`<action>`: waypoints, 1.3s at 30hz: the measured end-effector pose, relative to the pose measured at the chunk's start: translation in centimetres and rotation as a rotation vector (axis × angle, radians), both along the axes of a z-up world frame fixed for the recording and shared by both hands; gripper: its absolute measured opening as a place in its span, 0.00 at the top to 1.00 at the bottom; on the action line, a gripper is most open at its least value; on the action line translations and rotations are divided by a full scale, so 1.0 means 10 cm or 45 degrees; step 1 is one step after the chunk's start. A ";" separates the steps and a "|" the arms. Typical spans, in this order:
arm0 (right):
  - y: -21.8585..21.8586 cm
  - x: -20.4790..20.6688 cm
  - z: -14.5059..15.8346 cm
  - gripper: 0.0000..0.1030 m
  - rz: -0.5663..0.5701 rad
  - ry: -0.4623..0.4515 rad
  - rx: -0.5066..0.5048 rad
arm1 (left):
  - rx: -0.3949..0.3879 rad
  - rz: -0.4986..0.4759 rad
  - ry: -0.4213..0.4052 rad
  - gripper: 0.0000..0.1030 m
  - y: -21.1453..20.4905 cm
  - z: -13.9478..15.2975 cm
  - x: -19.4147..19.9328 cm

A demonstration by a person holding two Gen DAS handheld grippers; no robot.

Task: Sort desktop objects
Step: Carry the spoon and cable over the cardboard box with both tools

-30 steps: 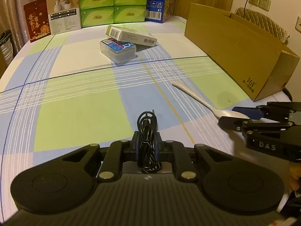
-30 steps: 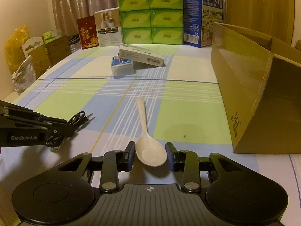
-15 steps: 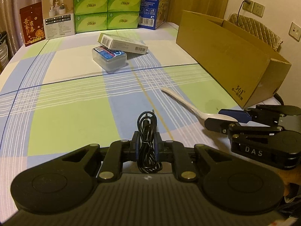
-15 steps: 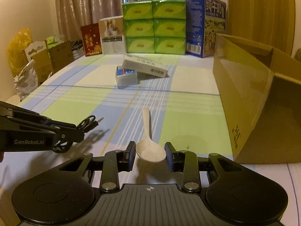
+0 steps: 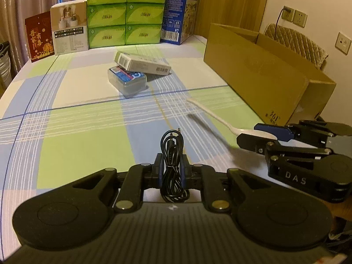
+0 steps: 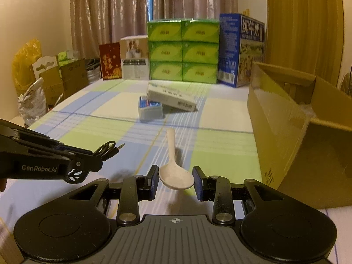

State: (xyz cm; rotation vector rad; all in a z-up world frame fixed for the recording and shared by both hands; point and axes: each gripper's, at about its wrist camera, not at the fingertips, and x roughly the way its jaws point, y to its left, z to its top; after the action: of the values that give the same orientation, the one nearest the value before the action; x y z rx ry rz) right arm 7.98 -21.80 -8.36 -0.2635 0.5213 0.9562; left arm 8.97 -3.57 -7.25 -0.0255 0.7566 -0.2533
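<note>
A coiled black audio cable (image 5: 172,176) sits between the fingers of my left gripper (image 5: 172,162), which is shut on it; the plug end pokes out forward. From the right wrist view the left gripper (image 6: 96,154) comes in from the left with the cable (image 6: 107,148) held above the checked tablecloth. My right gripper (image 6: 176,181) is shut on the bowl of a white plastic spoon (image 6: 173,176), handle pointing away. The spoon (image 5: 211,115) hangs a little above the cloth, its shadow beneath it. The right gripper (image 5: 253,133) is at the right, near the corner of an open cardboard box (image 5: 259,74).
The cardboard box (image 6: 286,132) runs along the table's right side. Mid-table a pale flat carton (image 5: 143,65) leans on a clear plastic case (image 5: 127,81). Green tissue boxes (image 5: 125,13), a blue milk carton (image 5: 178,11) and other packages line the far edge. Bags stand beyond the left edge.
The right gripper has risen with the spoon, which now hangs off the cloth. The left gripper has kept its place with the cable.
</note>
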 end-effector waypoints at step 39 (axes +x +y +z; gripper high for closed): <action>-1.39 0.20 1.64 0.71 -0.220 -0.169 0.266 | -0.100 -0.078 -0.181 0.89 -1.18 1.49 -0.41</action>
State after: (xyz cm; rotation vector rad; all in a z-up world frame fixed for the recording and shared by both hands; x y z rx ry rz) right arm 9.98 -35.68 8.08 -0.0912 0.3138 0.8111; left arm 4.82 -15.40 7.64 -0.0584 0.6063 -0.3395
